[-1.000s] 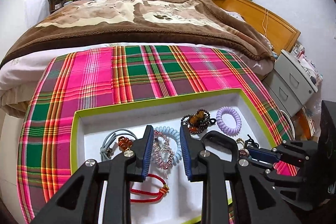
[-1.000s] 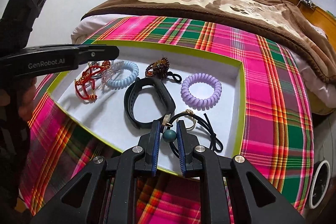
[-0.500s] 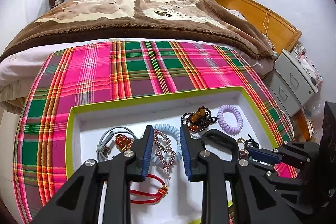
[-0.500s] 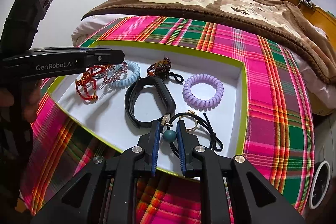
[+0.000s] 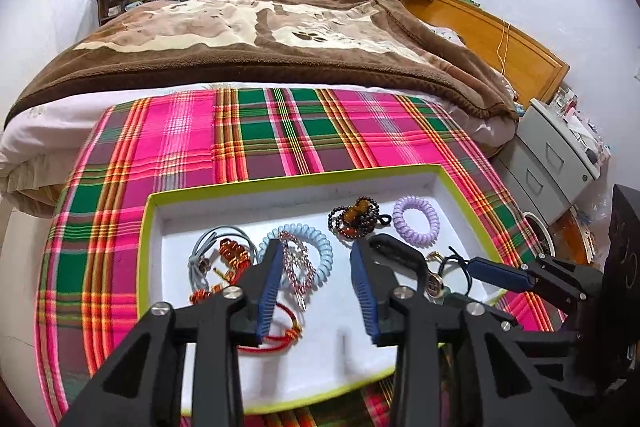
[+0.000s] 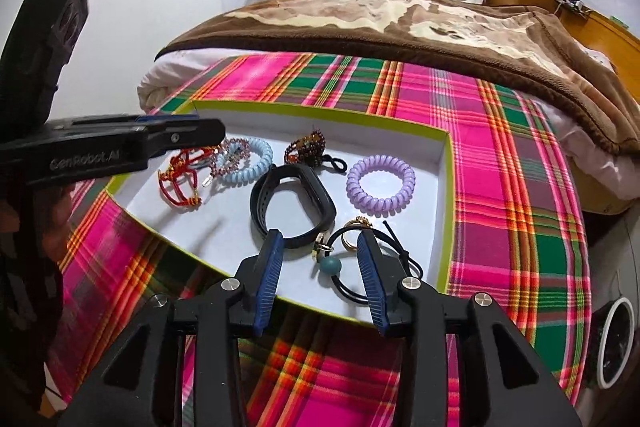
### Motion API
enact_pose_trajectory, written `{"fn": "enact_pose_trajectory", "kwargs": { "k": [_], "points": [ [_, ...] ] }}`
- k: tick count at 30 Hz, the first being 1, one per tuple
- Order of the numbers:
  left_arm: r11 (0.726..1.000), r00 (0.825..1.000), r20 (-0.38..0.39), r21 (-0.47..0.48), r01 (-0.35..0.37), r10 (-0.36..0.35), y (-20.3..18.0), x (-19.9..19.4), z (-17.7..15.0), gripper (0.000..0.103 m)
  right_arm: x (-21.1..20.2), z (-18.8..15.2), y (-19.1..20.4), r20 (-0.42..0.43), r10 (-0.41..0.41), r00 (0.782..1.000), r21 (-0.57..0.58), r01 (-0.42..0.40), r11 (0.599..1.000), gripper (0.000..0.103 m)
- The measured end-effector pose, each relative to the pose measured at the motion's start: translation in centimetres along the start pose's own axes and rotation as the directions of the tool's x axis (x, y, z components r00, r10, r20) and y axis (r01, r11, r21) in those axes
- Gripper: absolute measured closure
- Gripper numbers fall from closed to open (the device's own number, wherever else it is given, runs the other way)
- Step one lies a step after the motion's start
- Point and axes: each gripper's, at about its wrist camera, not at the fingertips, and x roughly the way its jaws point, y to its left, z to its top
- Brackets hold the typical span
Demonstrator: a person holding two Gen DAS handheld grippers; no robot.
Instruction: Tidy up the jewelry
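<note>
Both grippers had let go since the earlier pictures, and their jaws were opening wider. The left gripper [image 5: 314,283] had lifted a little too.

On the left of the box [image 5: 146,267] lay a grey cord [image 5: 199,251], an amber charm [image 5: 231,251] and a red string bracelet [image 5: 286,333]. The left gripper hung over the pink bead chain [image 5: 296,263], which lay on the blue coil [image 5: 324,253]. Its jaws were spread, and the chain lay free between them, not pinched. The chain could snag on the coil if it got picked up, because the two lay on top of each other. Then both might come up together.

Further right sat the dark beads [image 5: 354,217] and the purple coil [image 5: 416,221].

The right gripper [image 6: 320,273] was spread too. The green bead [image 6: 330,264] on the black hair tie [image 6: 352,291] lay loose between its jaws, next to a gold ring [image 6: 356,225] and the black band [image 6: 292,203]. The bead was round, so it might roll. It sat close to the box's near edge [image 6: 320,311], so a bump from the jaws could push the tie out onto the plaid cloth [image 6: 516,187]. The ring was tiny and could get dragged along by the tie.
</note>
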Motion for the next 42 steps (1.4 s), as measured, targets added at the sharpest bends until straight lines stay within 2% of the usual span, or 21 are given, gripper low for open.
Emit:
{"fn": "enact_pose_trajectory", "kwargs": {
  "k": [3,6,10,17,21,25,27,28,30,42],
  "points": [
    [1.0,1.0,0.016,-0.013,-0.011,0.011,-0.3,-1.2,-0.5,0.065,-1.0,-0.2,0.2,0.028,-0.01,1.0,0.021,0.01,1.0,0.064],
    [0.998,0.998,0.039,-0.019,-0.053,0.054,-0.6,-2.5,-1.2,0.064,-2.1,-0.4,0.5,0.063,-0.031,0.998,0.052,0.028,0.998,0.064],
    [0.99,0.987,0.08,-0.035,-0.135,0.137,-1.2,-4.4,-2.9,0.064,-3.4,-0.9,1.1,0.097,-0.054,0.994,0.077,0.046,0.996,0.063],
    [0.977,0.972,0.104,-0.053,-0.205,0.21,-1.8,-6.0,-5.5,0.061,-4.9,-1.6,2.2,0.136,-0.09,0.987,0.093,0.077,0.993,0.063],
    [0.961,0.955,0.114,-0.063,-0.27,0.275,-2.1,-6.5,-6.9,0.061,-5.6,-2.1,2.3,0.16,-0.101,0.982,0.128,0.081,0.989,0.063],
    [0.951,0.947,0.109,-0.097,-0.293,0.303,-1.7,-6.8,-7.7,0.06,-6.1,-2.4,2.6,0.183,-0.11,0.977,0.141,0.085,0.986,0.063],
    [0.942,0.936,0.124,-0.104,-0.318,0.329,-1.7,-7.1,-8.0,0.06,-6.5,-2.6,3.0,0.204,-0.115,0.972,0.139,0.087,0.986,0.06],
    [0.941,0.934,0.129,-0.107,-0.322,0.334,-1.7,-7.2,-8.3,0.06,-6.7,-2.7,3.1,0.213,-0.122,0.969,0.139,0.094,0.986,0.05],
    [0.939,0.932,0.131,-0.112,-0.325,0.338,-1.8,-7.3,-8.6,0.06,-6.8,-2.8,3.7,0.225,-0.135,0.965,0.126,0.109,0.986,0.043],
    [0.932,0.921,0.143,-0.101,-0.349,0.361,-2.4,-7.4,-9.0,0.06,-7.0,-3.1,4.1,0.238,-0.133,0.962,0.138,0.102,0.985,0.043]
  ]
}}
